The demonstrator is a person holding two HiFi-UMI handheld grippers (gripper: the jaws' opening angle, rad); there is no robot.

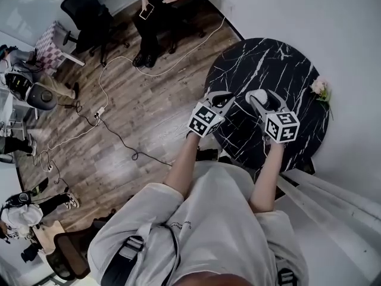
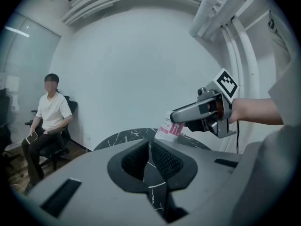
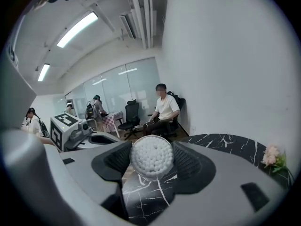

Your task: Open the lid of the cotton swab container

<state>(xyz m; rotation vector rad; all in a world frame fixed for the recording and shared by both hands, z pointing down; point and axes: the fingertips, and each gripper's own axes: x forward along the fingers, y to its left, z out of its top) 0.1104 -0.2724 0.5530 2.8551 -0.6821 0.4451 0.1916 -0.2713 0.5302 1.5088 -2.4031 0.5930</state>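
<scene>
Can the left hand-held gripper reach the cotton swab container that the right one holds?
Probably yes: only open air lies between the left hand-held gripper and the cotton swab container in the right hand-held gripper, though the left jaws are shut.

The head view looks steeply down from above the person onto the round table (image 1: pixel 256 64), the left gripper (image 1: pixel 221 98) and the right gripper (image 1: pixel 258 98), while each gripper view sits low over that table, close behind its own jaws, with the other gripper off to one side, and all three catch the seated person (image 1: pixel 156 2)
</scene>
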